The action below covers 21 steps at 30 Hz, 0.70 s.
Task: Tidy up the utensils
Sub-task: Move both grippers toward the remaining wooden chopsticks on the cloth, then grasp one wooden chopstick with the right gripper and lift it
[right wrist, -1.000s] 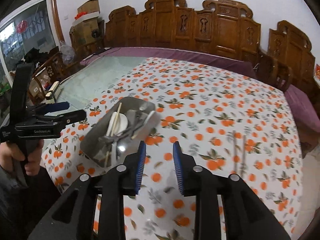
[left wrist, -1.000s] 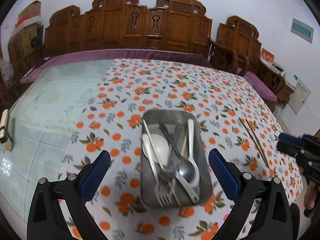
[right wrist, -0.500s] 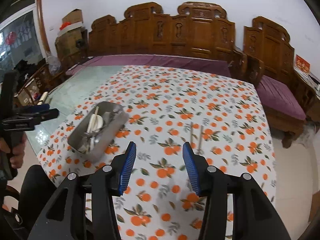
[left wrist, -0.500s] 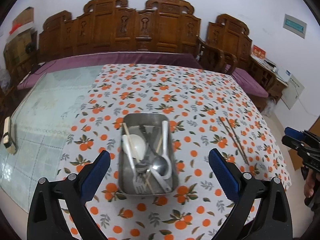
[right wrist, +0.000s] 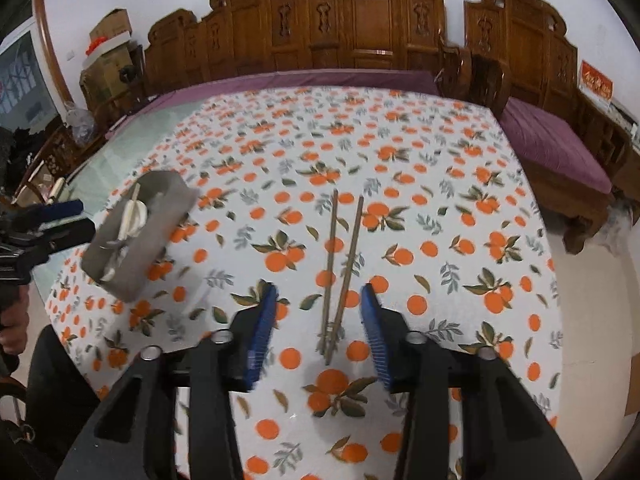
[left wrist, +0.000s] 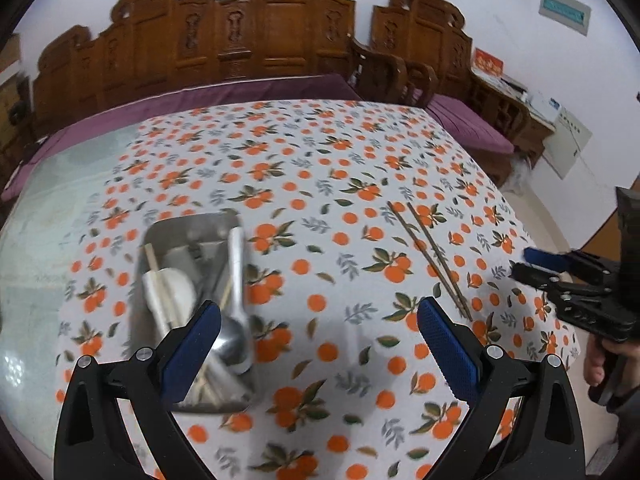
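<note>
Chopsticks (right wrist: 340, 264), earlier far ahead, now lie on the worktop (right wrist: 440, 184) between the closing, untouching jaws of the right hand-held gripper (right wrist: 318, 322); left hand-held gripper (left wrist: 320, 344) open beside the utensil tray (left wrist: 156, 240).

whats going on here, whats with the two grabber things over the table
A person is sorting utensils with a handheld claw in each hand. The right claw hangs over a pair of chopsticks lying loose on the orange-print tablecloth; its jaws are closing with the near ends between them, not yet gripped. The left claw is wide open and empty beside a metal tray that holds spoons and other cutlery.
</note>
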### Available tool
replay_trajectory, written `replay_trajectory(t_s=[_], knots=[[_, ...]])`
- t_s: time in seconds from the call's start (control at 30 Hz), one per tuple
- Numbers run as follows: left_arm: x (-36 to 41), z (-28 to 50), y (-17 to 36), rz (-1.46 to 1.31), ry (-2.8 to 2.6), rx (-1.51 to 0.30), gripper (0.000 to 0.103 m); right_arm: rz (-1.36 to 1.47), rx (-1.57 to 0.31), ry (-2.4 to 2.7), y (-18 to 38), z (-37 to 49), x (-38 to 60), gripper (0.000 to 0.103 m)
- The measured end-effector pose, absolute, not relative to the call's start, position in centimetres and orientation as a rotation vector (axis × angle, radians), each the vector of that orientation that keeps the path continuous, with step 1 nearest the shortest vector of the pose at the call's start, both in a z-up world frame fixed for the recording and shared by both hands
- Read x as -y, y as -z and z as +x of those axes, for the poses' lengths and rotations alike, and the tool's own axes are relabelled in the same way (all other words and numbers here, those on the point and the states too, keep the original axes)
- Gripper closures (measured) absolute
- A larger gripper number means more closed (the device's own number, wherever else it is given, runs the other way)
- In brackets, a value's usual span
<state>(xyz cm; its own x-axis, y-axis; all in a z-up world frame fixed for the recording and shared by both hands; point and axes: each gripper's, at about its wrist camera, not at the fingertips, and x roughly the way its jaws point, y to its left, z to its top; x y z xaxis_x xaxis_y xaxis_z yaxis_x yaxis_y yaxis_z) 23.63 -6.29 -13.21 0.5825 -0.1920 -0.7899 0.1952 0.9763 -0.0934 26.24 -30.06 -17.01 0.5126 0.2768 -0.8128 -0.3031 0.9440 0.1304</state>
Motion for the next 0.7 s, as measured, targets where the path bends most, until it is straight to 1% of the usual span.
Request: replay_trajectory(t_s=[0.07,0.13,0.23,0.37,0.6,0.67,0.7], knots=[[7.3,24.5,13.8,0.013,0.237,-0.929,0.008,-0.03,-1.002,-0.35,18.8,27.6,29.9,0.068],[8.2,25.3,14.3,0.013,0.244,-0.938,0.008,-0.032,-1.024,-0.353,19.9,28.6,29.7,0.071],[9.3,26.7,15.3,0.02,0.253,-0.963,0.008,-0.058,-1.049,-0.353,21.3,30.4,29.1,0.072],[10.4,28.3,16.3,0.031,0.264,-0.977,0.008,-0.08,-1.089,-0.343,23.0,32.7,28.9,0.077],[11.6,29.8,18.2,0.057,0.27,-1.002,0.008,-0.136,-1.132,-0.334,25.0,34.3,27.9,0.078],[11.9,30.0,18.6,0.058,0.272,-1.009,0.008,-0.183,-1.128,-0.316,25.1,34.3,27.6,0.088],[12.0,30.1,18.8,0.059,0.272,-1.012,0.008,-0.194,-1.128,-0.316,25.1,34.3,27.7,0.09]])
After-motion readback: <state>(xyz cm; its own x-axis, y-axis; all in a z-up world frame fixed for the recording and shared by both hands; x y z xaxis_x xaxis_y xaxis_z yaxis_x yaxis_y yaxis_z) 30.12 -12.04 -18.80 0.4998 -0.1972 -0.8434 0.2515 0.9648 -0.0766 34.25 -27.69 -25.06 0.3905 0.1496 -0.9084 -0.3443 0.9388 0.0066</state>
